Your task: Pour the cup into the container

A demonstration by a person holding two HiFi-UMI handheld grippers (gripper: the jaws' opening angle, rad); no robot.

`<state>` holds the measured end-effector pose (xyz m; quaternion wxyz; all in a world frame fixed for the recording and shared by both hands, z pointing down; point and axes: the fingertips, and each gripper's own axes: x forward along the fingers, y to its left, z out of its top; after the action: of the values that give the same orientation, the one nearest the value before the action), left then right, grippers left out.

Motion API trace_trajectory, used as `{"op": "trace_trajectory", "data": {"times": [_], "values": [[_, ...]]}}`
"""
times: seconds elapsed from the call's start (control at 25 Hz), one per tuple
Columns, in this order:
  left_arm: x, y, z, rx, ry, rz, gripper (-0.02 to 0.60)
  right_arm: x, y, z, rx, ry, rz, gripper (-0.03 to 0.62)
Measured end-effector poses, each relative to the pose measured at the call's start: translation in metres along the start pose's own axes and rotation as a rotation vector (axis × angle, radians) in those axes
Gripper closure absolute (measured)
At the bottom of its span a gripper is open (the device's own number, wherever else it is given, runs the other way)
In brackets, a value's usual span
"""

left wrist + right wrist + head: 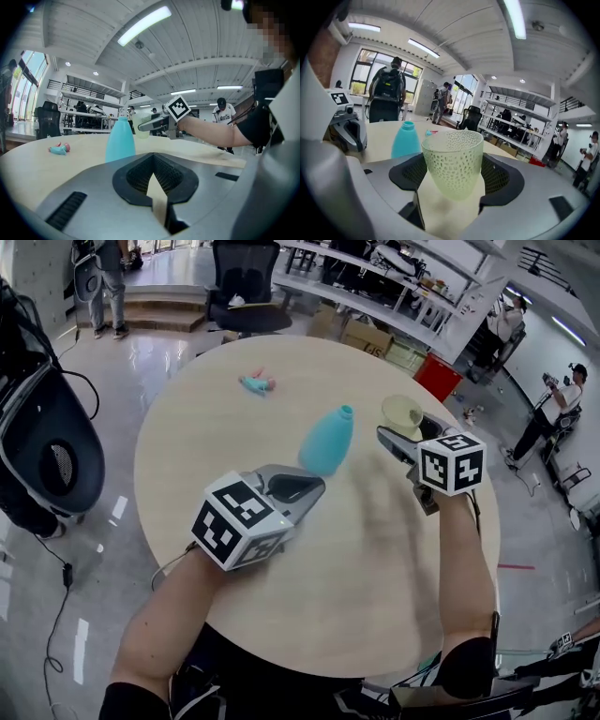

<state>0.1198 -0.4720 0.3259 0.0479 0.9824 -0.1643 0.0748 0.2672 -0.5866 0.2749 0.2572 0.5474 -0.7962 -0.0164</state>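
Observation:
A pale green perforated cup stands upright between my right gripper's jaws, which are shut on it. In the head view the cup and right gripper are over the right side of the round table; whether the cup touches the table I cannot tell. A turquoise bottle with an open neck stands just left of the cup, at the table's middle. My left gripper sits near the bottle's base, tips together, holding nothing. From the left gripper view the bottle stands ahead, with the cup behind it.
A small turquoise and pink object lies on the far side of the table. An office chair and a red box stand on the floor beyond it. A black machine stands left of the table, and people stand in the background.

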Motion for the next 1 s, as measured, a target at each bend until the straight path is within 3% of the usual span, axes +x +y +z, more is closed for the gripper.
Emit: {"op": "trace_trajectory", "data": {"times": [0.2, 0.48, 1.0], "values": [[0.002, 0.003, -0.001, 0.001, 0.000, -0.007, 0.583, 0.000, -0.021, -0.031, 0.256, -0.029, 0.019, 0.227], [0.004, 0.003, -0.004, 0.003, -0.001, -0.016, 0.583, 0.007, -0.035, -0.066, 0.424, -0.015, 0.020, 0.227], [0.003, -0.001, -0.001, 0.003, -0.002, -0.022, 0.583, 0.001, -0.038, -0.087, 0.451, -0.004, 0.020, 0.227]]}}
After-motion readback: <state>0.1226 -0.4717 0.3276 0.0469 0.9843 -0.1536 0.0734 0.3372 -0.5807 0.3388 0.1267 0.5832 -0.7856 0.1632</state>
